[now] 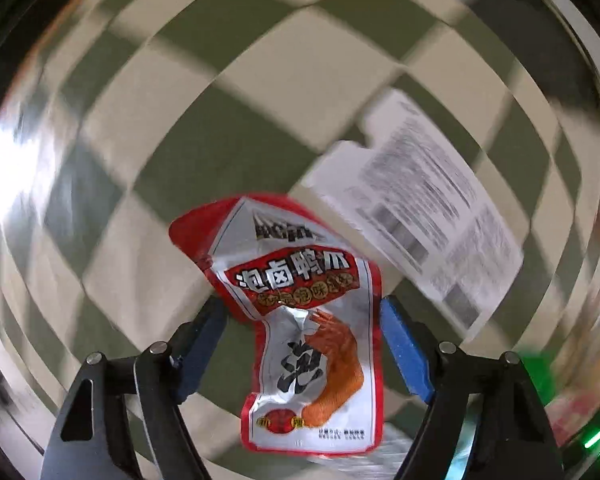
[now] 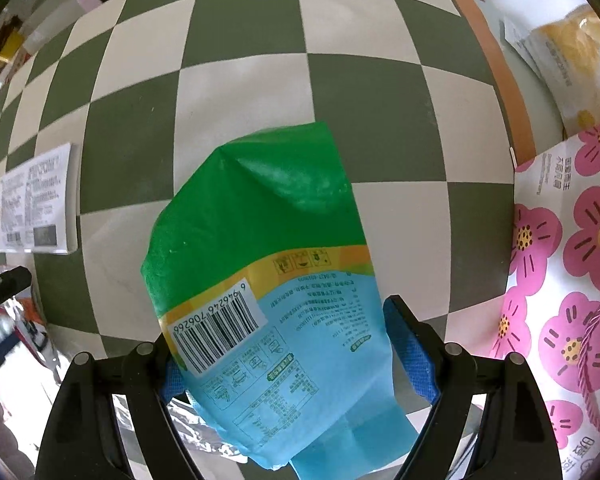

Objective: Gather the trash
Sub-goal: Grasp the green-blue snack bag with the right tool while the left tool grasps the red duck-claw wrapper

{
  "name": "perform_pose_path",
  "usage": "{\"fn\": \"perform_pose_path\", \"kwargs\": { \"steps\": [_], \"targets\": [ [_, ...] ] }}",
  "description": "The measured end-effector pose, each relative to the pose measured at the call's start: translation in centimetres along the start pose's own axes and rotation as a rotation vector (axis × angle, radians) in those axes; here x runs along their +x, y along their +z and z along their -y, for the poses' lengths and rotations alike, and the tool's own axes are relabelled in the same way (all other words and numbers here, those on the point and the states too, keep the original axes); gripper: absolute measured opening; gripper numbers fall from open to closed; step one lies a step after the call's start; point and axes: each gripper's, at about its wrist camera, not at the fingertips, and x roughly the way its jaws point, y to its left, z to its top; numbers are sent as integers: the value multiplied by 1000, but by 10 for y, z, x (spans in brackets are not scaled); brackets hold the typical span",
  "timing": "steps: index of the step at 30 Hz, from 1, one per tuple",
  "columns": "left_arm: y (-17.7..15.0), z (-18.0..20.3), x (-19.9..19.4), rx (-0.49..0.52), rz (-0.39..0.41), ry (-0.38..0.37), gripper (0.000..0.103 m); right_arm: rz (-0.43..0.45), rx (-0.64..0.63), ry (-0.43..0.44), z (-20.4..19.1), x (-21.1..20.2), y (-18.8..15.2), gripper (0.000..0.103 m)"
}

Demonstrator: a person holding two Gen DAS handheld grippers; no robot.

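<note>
In the left wrist view a red and silver snack wrapper (image 1: 308, 320) with a duck-foot picture lies between the fingers of my left gripper (image 1: 300, 312). The jaws stand wide apart and the blue pads (image 1: 406, 350) show a gap from the wrapper. The view is motion-blurred. In the right wrist view a green, yellow and light-blue bag (image 2: 276, 280) with a barcode sits between the fingers of my right gripper (image 2: 278, 340). Its jaws are also apart; the bag hides the left pad, so contact is unclear.
A white printed box (image 1: 420, 216) lies on the green and white checkered floor (image 1: 228, 128); it also shows in the right wrist view (image 2: 36, 200). A white bag with pink flowers (image 2: 568, 264) stands at right, with a yellow food pack (image 2: 564, 56) behind it.
</note>
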Motion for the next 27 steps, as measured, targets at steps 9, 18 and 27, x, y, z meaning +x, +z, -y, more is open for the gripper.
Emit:
{"fn": "perform_pose_path", "kwargs": {
  "steps": [9,18,27],
  "targets": [
    [-32,11,2,440,52,66,68,-99,-90,25,-22,5,-31,93],
    [-48,12,-5,524,102,50,61,-55,-136,58,-41,5,-26,94],
    [-52,9,-12,513,92,-11,28,59,-101,77,-55,-18,-42,69]
  ]
}}
